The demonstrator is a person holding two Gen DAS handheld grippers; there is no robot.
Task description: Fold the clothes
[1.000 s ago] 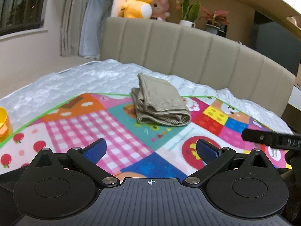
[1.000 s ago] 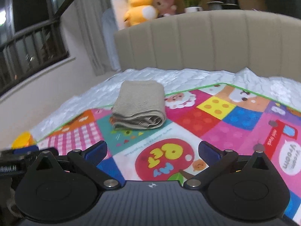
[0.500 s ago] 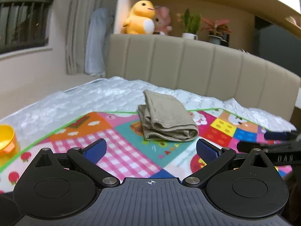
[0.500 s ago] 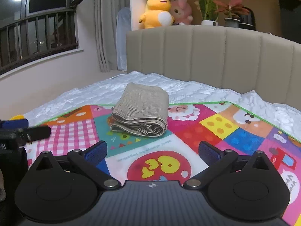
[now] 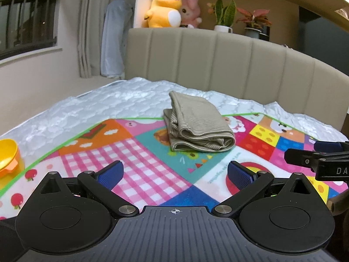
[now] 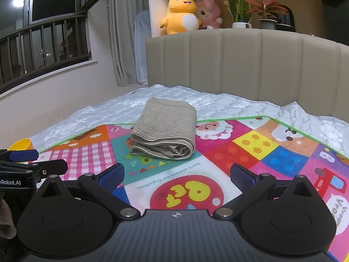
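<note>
A folded beige ribbed garment (image 5: 196, 126) (image 6: 168, 131) lies on the far part of a colourful play mat (image 5: 139, 163) (image 6: 257, 150) spread over the bed. My left gripper (image 5: 174, 174) hovers open well short of the garment, nothing between its blue pads. My right gripper (image 6: 176, 174) is open too, also back from the garment and holding nothing. Each gripper shows at the edge of the other's view: the right one (image 5: 320, 152) at the far right, the left one (image 6: 28, 159) at the far left.
A white quilted mattress (image 5: 113, 107) runs back to a beige padded headboard (image 5: 218, 65) with plush toys (image 5: 163, 8) and potted plants (image 5: 224, 15) on its ledge. A yellow bowl (image 5: 7, 155) sits at the mat's left edge. A window with railing (image 6: 43, 43) is on the left wall.
Both grippers have tilted up and drawn back a little, so the garment sits lower and farther in view. The garment has not moved, and both grippers stay open.
</note>
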